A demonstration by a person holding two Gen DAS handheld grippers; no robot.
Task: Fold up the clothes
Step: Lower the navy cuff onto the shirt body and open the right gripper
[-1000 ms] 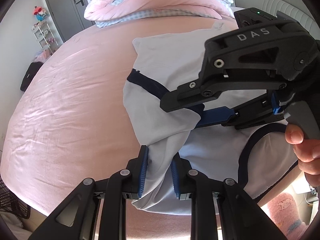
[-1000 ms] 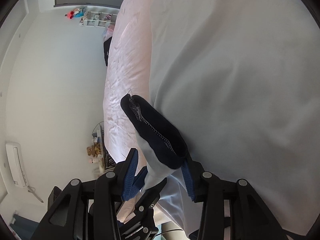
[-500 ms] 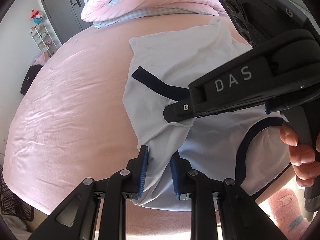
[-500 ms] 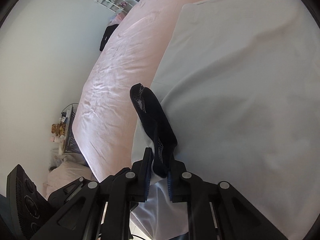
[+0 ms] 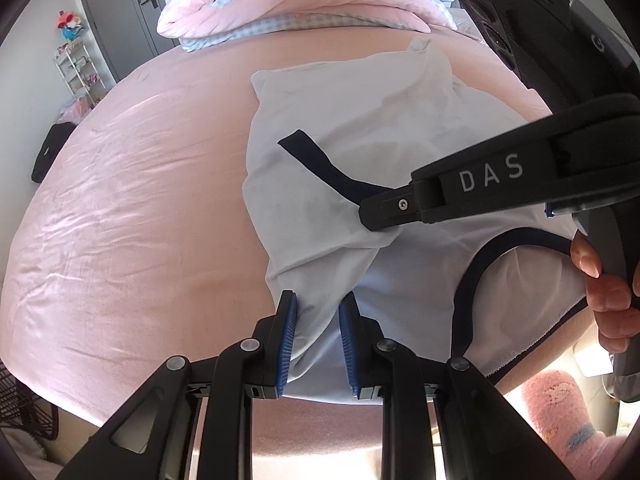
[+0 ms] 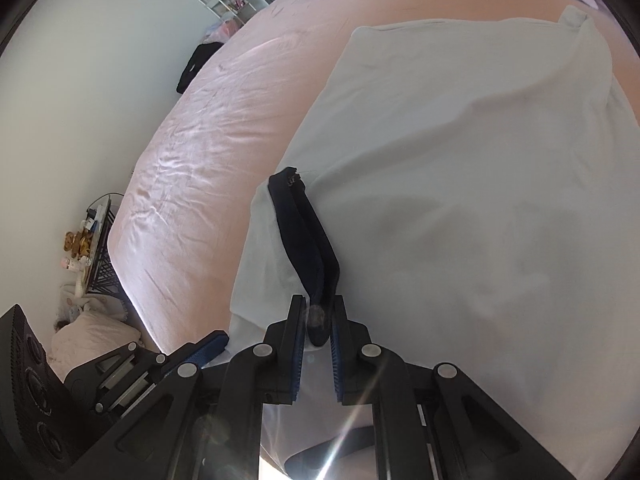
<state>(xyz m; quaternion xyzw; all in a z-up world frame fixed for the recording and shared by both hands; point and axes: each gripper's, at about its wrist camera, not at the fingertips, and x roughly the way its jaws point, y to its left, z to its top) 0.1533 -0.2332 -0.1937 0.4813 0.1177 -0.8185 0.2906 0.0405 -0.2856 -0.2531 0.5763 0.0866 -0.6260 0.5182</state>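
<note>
Both your tools grip the shirt [image 5: 360,128]: left tool [image 5: 316,340] on bunched body cloth, right tool [image 6: 318,340] clenched on the navy trim [image 6: 304,236]. Uneven pulling could drag the sleeve fold crooked across the bed [image 5: 140,200].

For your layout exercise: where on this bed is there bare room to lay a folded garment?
Free: the pink sheet between the white shirt and the bed's left edge. Crowded: the folded quilt along the far end, and the near right, where the left gripper and right gripper pinch the shirt.
</note>
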